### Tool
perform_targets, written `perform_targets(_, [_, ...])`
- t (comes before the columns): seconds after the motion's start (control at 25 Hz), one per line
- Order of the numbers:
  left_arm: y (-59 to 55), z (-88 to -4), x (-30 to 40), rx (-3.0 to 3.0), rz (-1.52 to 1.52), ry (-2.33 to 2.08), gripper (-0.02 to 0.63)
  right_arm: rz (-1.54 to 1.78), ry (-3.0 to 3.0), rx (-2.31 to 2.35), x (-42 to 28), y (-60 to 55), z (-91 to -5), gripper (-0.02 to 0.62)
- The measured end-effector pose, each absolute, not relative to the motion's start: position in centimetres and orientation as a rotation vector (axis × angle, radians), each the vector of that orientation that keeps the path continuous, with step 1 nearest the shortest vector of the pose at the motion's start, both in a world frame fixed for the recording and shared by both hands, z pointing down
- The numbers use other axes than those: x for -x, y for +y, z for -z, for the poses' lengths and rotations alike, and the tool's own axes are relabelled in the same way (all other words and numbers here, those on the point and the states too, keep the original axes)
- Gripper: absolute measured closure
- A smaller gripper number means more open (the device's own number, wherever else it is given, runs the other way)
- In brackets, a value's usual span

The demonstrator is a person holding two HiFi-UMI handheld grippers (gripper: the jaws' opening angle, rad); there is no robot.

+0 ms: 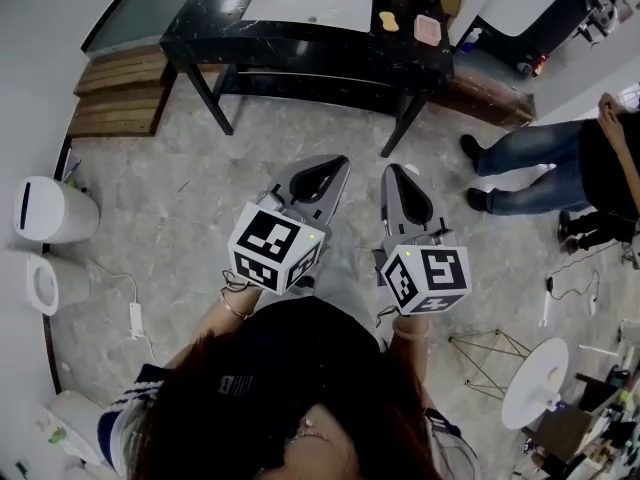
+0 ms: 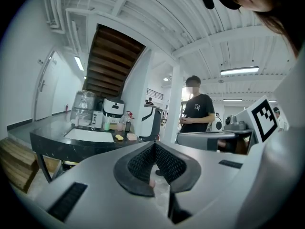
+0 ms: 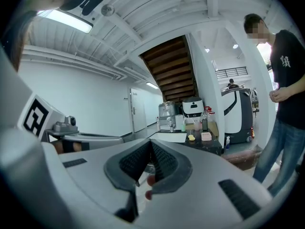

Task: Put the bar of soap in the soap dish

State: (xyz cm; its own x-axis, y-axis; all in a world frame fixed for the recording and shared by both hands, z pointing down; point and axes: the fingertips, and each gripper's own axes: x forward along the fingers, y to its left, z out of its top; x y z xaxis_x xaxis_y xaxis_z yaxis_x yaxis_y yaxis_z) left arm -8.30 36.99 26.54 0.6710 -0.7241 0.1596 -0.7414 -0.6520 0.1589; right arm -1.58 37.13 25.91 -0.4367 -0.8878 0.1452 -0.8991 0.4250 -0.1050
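Note:
A small yellow bar of soap lies on the black table, just left of a pink soap dish and right of the white basin. Soap and dish look small and far off in the left gripper view. The right gripper view shows the soap and dish equally distant. My left gripper and right gripper are held side by side over the floor, well short of the table. Both point toward it. Each is shut with nothing in its jaws.
A person in a black shirt and jeans stands on the right. White bins stand at the left wall, and wooden steps sit left of the table. A white machine stands beyond the table's right end. Bottles line the table's back.

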Motion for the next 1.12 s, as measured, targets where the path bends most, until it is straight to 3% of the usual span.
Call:
perform_targets(0.72, [16.3, -25.2, -1.1, -2.67, -0.135, -1.26, 0.603, -0.314, -2.658, -1.577, -7.8, 16.3, -25.5, 0.589])
perform_targets(1.12, [8.8, -25.9, -1.0, -2.628, -0.144, -1.317, 0.603, -0.328, -2.675, -1.54, -8.5, 8.4, -26.2, 0.589])
